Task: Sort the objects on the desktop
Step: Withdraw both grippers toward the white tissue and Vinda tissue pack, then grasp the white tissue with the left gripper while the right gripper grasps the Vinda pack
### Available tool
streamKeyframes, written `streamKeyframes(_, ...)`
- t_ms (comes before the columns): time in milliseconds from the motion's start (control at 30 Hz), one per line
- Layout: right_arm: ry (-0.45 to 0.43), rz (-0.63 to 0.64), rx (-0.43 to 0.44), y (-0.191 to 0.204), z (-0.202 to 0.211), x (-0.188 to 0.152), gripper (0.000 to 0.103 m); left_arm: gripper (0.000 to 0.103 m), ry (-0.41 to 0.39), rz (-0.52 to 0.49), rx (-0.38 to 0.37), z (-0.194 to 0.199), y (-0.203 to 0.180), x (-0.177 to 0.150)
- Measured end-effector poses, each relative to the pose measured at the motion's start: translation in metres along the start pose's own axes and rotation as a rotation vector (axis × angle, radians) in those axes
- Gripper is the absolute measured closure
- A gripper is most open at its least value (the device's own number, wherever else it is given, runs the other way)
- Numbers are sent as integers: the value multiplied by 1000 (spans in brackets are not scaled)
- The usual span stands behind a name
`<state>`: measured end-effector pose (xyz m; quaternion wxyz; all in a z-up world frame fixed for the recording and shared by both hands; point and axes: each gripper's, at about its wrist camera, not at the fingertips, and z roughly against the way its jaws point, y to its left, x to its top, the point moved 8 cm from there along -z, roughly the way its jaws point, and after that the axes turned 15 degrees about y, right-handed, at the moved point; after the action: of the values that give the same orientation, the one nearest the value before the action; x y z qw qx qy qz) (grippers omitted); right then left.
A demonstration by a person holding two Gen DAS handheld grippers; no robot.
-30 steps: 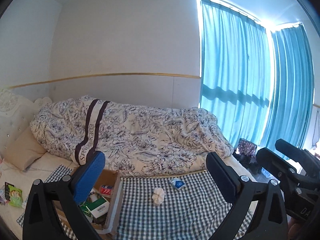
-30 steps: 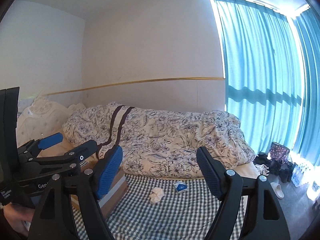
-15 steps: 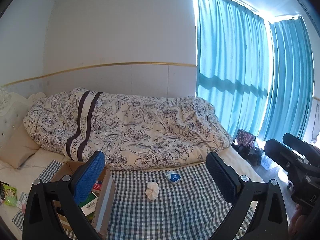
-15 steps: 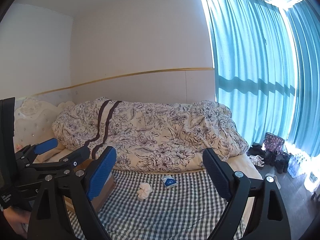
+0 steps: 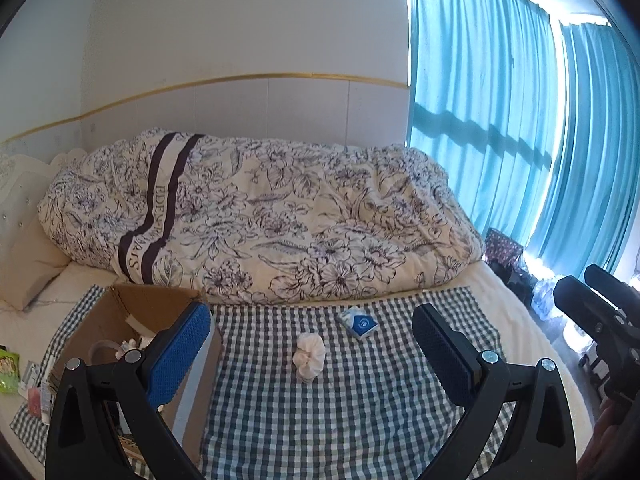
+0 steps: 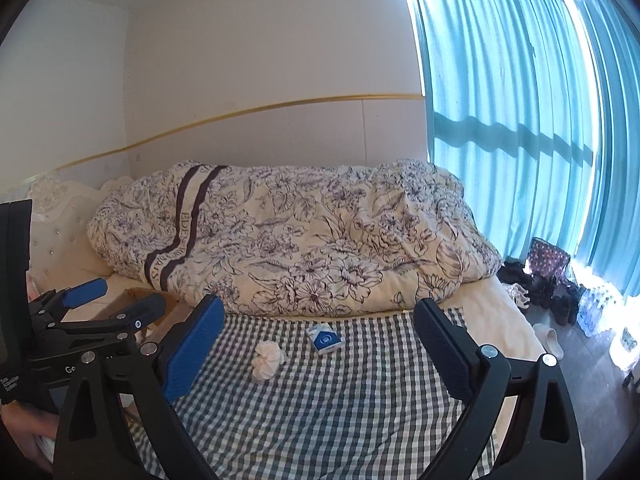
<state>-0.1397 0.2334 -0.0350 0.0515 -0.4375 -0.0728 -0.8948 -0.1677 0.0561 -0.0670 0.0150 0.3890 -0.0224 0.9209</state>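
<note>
- Currently we hold left hand-held gripper and right hand-held gripper spread wide, both empty.
- Crumpled tissue lies on checked cloth, beside cardboard box.
- Risk, we judge: soft tissue slips through a shallow pinch.

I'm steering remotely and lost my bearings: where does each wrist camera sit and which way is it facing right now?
Left wrist: on the left gripper, facing across the checkered cloth toward the floral duvet; own open fingers frame it, the cardboard box left, the right gripper at the right edge.
Right wrist: on the right gripper, facing the same way; the left gripper intrudes at left.
Shared: white crumpled wad, blue-and-white packet, teal curtains.
</note>
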Motion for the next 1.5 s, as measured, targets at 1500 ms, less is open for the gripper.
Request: streamKeyframes(1500,325,200,198,-9,-328,-79,7,0,394,71,-6,-314,22,-81)
